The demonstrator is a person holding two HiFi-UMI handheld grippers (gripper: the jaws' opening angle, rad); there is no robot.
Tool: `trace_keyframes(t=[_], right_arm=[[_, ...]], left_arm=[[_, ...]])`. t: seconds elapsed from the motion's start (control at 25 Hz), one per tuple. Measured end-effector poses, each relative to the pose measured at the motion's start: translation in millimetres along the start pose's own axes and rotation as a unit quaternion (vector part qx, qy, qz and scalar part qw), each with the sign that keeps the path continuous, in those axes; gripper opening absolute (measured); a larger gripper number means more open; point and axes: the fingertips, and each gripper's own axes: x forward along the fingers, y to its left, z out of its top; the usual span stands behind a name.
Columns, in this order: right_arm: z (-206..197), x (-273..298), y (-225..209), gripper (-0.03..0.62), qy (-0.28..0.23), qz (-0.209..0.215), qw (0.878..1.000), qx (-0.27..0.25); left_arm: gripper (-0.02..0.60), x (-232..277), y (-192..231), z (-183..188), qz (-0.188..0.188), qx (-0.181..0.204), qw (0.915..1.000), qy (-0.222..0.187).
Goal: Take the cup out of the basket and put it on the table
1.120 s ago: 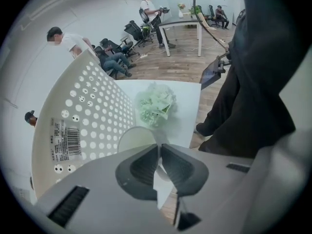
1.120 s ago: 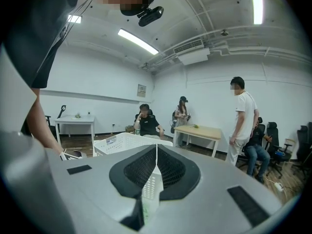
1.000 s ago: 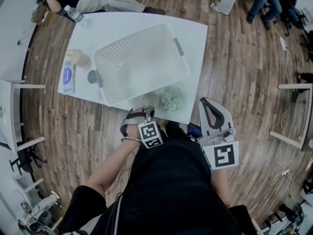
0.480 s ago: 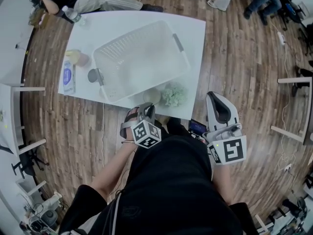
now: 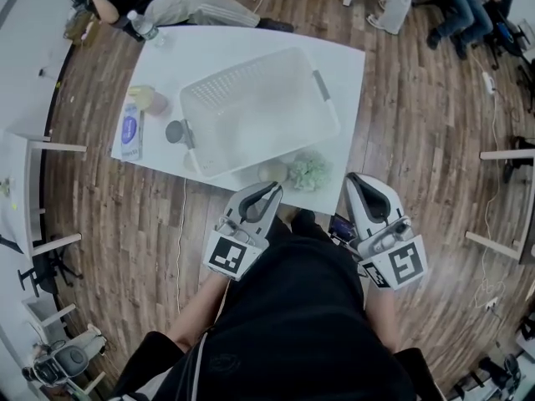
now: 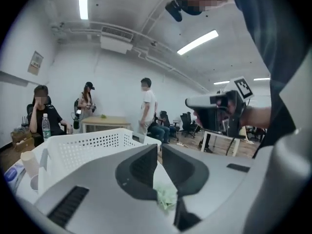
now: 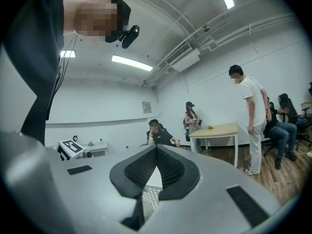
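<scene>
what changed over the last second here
The left gripper rose from the edge of the table beside the cup and rolled over; its jaws are shut, holding nothing. The cup, green clump, basket and right gripper stayed put.

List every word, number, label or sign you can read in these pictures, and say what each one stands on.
No text can be read anywhere.
Blue-labelled packet on the table: print too blurred.
Water bottle label: too small.
Marker cubes: black-and-white square patterns, no words.
Wall notice, left gripper view: too small.
Wall sheet, right gripper view: too small.
</scene>
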Motion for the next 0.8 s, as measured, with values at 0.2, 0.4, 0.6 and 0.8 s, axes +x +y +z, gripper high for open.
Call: trace_keyframes(t=[0.2, 0.4, 0.6, 0.8], right_arm=[[-1.4, 11.8, 5.4, 0.025, 0.009, 0.012, 1.000, 0.006], [-0.1, 20.9, 3.9, 0.024, 0.004, 0.007, 1.000, 0.006], [3.2, 18.2, -0.4, 0.025, 0.004, -0.014, 1.000, 0.000], [4.5, 24.1, 1.9, 0.025, 0.004, -0.020, 1.000, -0.002]], left_arm=[[0.035, -8.2, 3.7, 29.3, 0.007, 0.020, 0.9996, -0.020], [0.035, -15.3, 17.7, 35.2, 0.008, 0.009, 0.9997, -0.023], [0.035, -13.0, 24.1, 30.3, -0.003, 0.017, 0.9997, -0.016], [0.035, -9.8, 33.3, 34.2, -0.009, 0.029, 0.9993, -0.022]])
